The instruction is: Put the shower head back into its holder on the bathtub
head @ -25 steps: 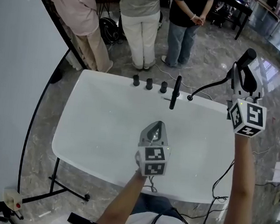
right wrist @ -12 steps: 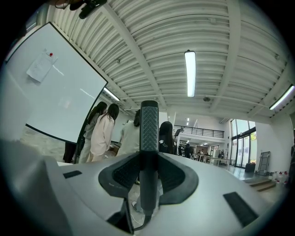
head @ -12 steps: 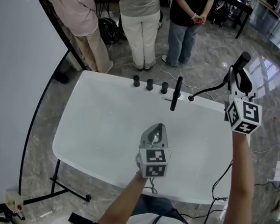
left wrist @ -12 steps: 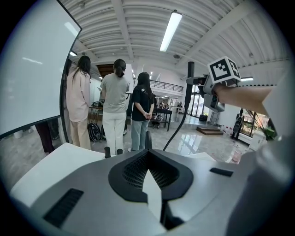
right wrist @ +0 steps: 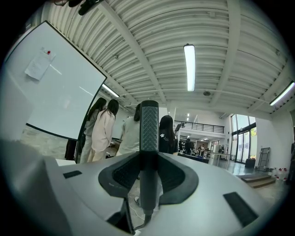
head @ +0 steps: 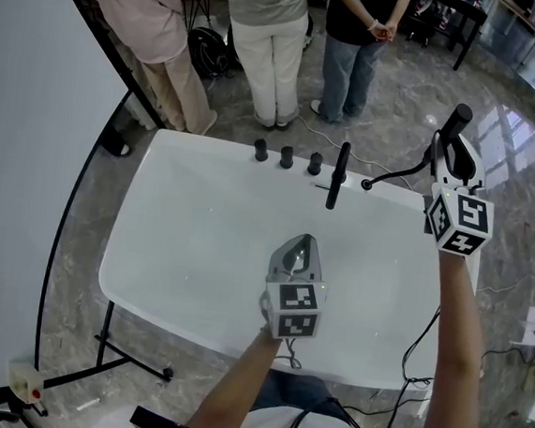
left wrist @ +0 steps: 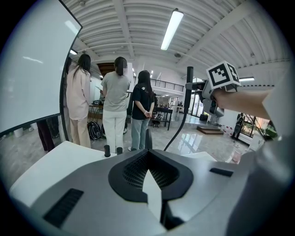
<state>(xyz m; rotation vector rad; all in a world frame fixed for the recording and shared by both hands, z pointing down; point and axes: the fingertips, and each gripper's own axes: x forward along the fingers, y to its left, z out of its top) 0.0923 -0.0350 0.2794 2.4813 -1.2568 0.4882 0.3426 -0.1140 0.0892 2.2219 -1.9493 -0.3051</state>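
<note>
Head view: your right gripper [head: 454,156] is clamped on the shower head [head: 459,119] and holds it in the air off the bathtub's [head: 180,238] far right corner, well apart from the small black fitting [head: 365,184] on the rim where the hose [head: 399,172] ends. That fitting is probably the holder, though it's too small to be sure. Risk: the hose is bowed between the two, so it could kink or drag the head off line as you come in. Swing wide and you could clip the tall spout [head: 337,176] just beside the fitting. Your left gripper [head: 297,244] hovers over the tub's middle, out of the way. Count: one tub, one shower head, one hose, one spout, three knobs [head: 286,156], two grippers, three people [head: 265,39] standing beyond the rim. Left gripper view: jaws together, nothing between them. Same three people, two knobs visible. Right gripper view: jaws closed on one dark handle, standing upright between the pads, with the textured face toward the camera. Risk: the handle is smooth and narrow, so it could twist in the pads if the hose pulls.
</note>
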